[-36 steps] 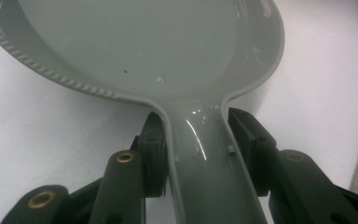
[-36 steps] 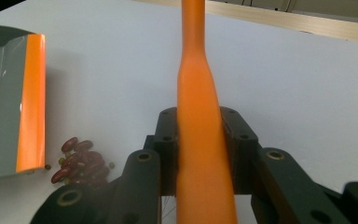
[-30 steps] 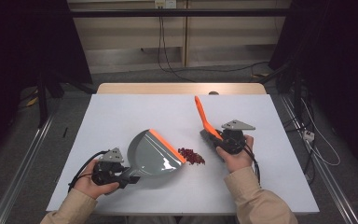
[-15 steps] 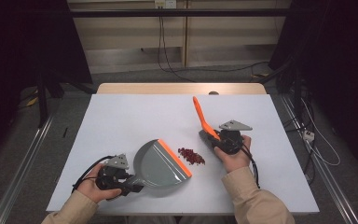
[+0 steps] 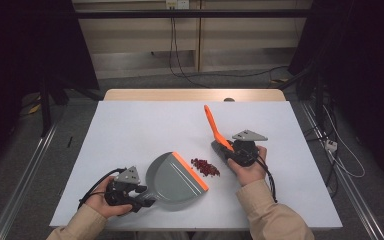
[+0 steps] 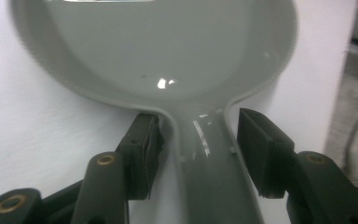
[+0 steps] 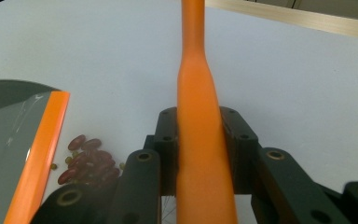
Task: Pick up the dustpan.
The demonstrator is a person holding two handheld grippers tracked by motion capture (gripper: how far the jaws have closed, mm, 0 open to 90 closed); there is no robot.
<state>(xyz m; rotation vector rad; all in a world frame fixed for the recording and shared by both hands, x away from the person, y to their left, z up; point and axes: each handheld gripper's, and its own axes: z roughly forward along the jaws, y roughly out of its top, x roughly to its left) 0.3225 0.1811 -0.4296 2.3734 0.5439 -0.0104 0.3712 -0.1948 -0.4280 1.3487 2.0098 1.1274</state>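
Observation:
A grey dustpan (image 5: 175,177) with an orange lip (image 5: 190,171) lies flat on the white table (image 5: 145,125). My left gripper (image 5: 147,197) is at its handle; in the left gripper view the dustpan's handle (image 6: 205,154) runs between my jaws, which stand open with a small gap on each side. A small pile of red beans (image 5: 205,167) lies just off the lip, also seen as beans (image 7: 88,161) in the right gripper view. My right gripper (image 5: 227,147) is shut on the orange handle of a brush (image 5: 212,125), which points up and away; that handle (image 7: 196,93) fills the gap between the jaws.
The table's far wooden edge (image 5: 195,95) borders a floor with cables. A metal rail (image 5: 25,185) runs along the left side, and cables with a plug (image 5: 331,146) lie at the right. Each gripper trails a black cable.
The dustpan was tilted up off the table a second ago; it now lies flat, shifted toward the front left. The brush and right gripper have barely moved.

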